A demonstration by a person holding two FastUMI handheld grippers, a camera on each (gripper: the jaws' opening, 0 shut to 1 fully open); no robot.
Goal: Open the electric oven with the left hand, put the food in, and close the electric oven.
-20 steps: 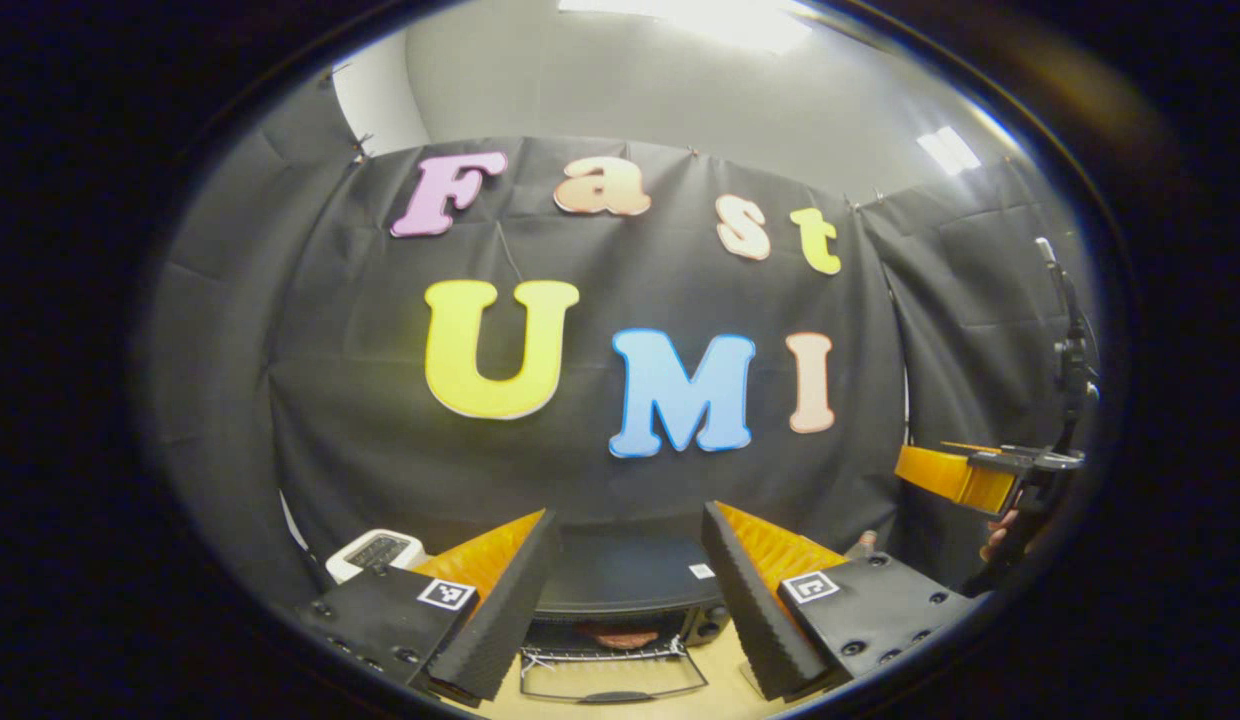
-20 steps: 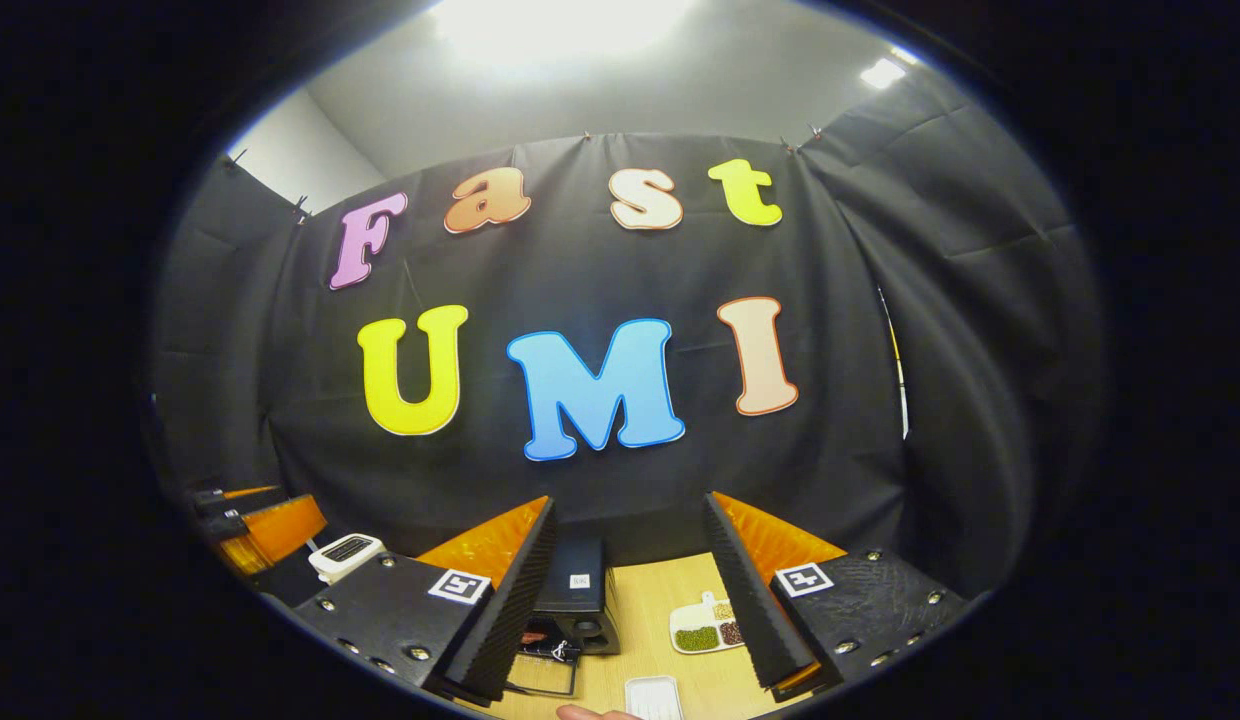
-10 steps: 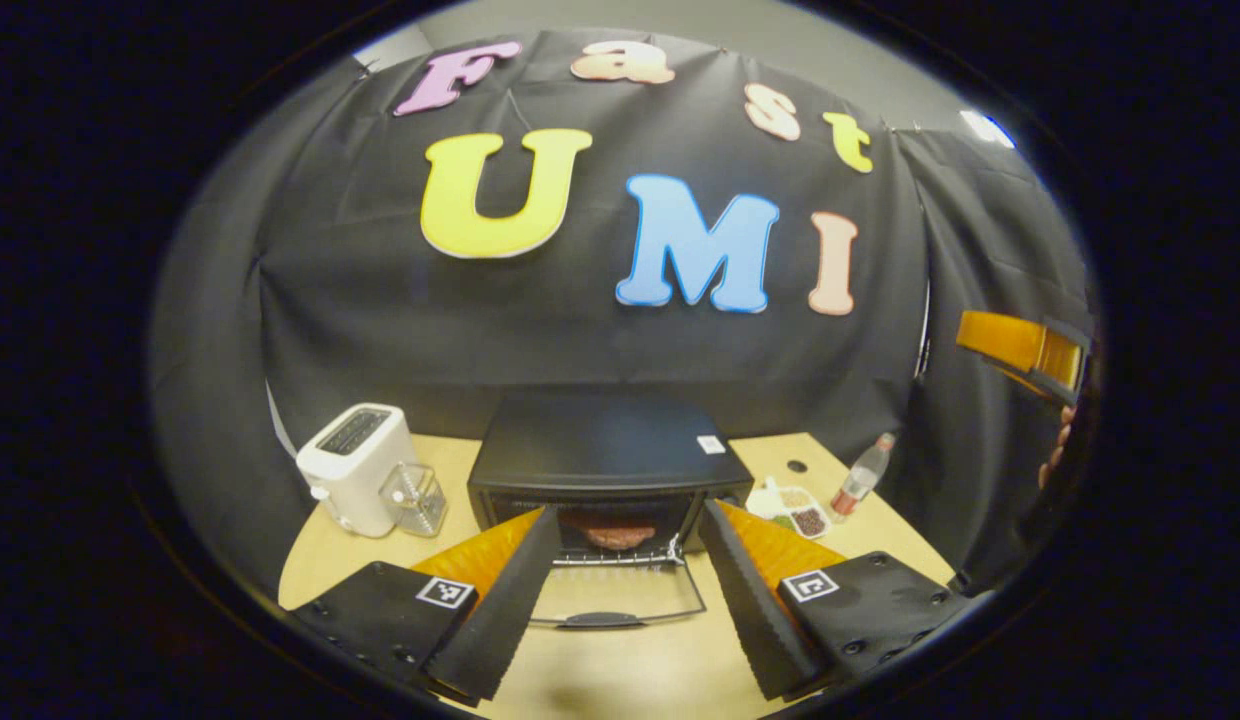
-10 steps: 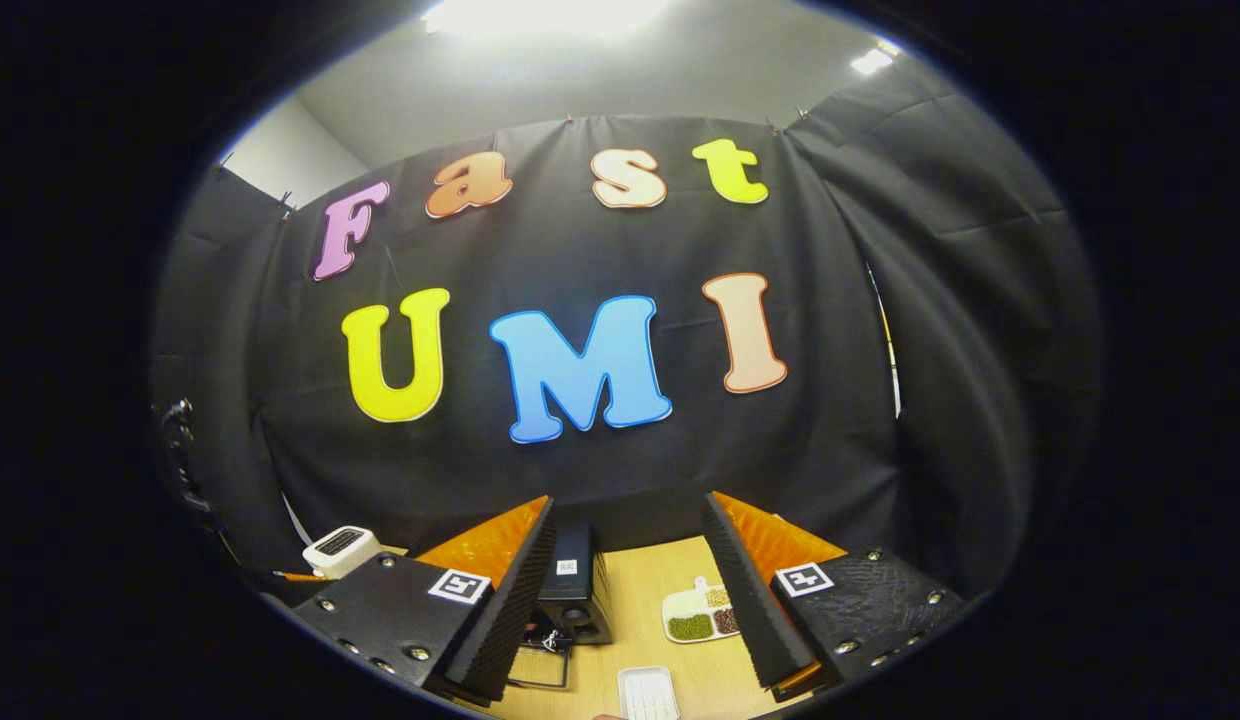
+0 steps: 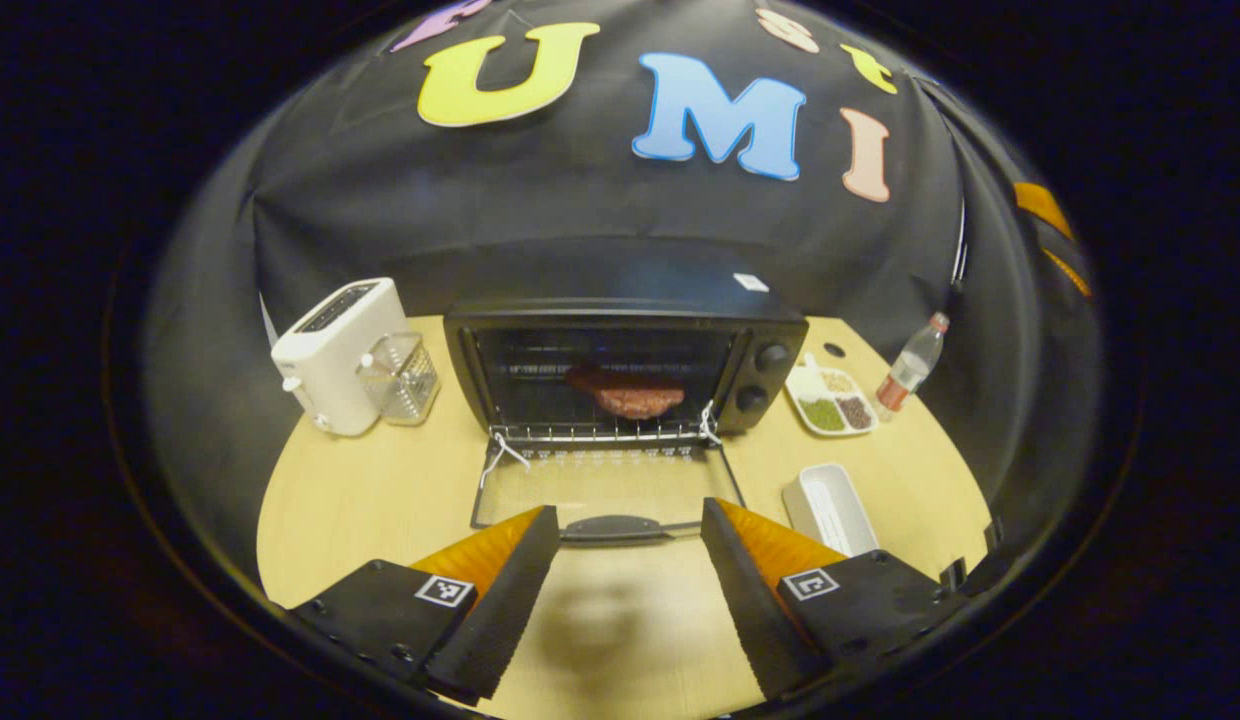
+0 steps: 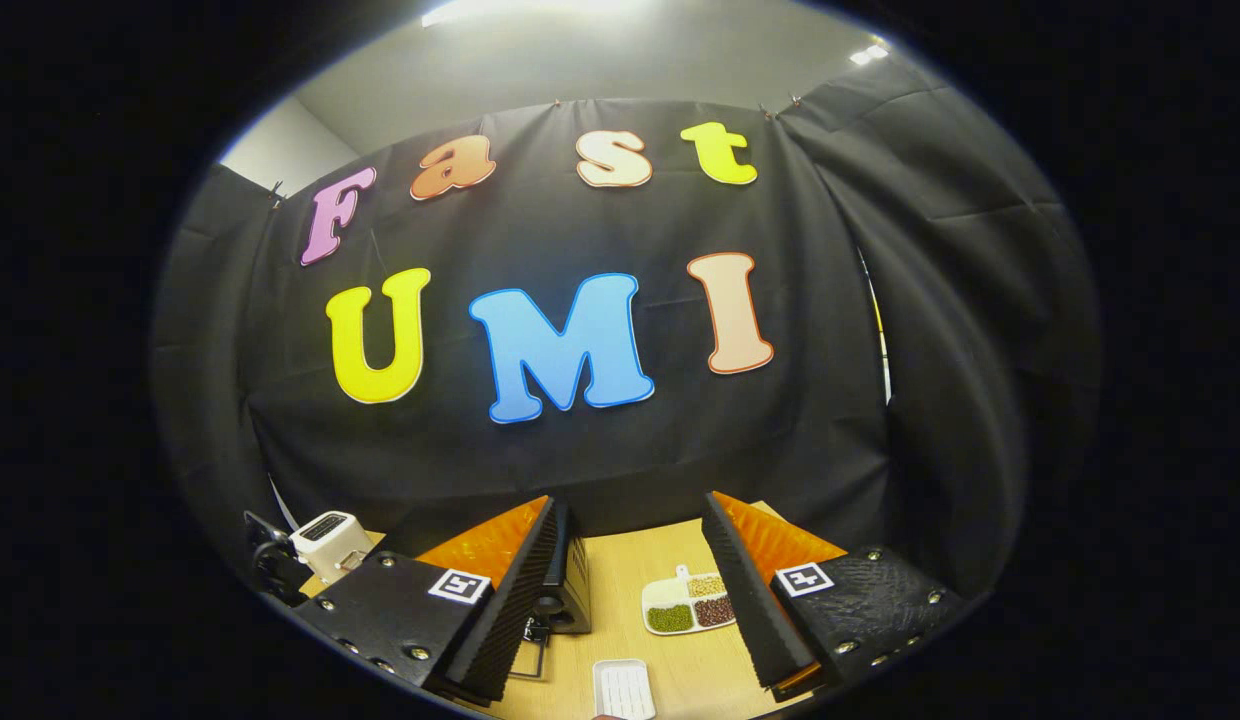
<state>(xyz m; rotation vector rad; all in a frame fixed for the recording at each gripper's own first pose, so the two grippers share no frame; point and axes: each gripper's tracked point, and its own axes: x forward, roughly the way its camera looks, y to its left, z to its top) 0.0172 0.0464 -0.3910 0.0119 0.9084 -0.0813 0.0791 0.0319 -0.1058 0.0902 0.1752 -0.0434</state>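
Oven [image 5: 620, 350], black, stands mid-table [image 5: 380, 500] with its door [image 5: 605, 490] dropped flat, so the food [image 5: 628, 398] on the rack sits exposed. Closing is probably the remaining step: the left gripper [image 5: 628, 590] hangs before the door's handle [image 5: 615, 526], jaws apart and empty. The right gripper [image 6: 628, 590], also spread and empty, is held high, likely out of the way.

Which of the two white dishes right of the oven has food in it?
The divided dish beside the oven's knobs, holding green and brown portions. The rectangular white tray nearer the left gripper looks empty.
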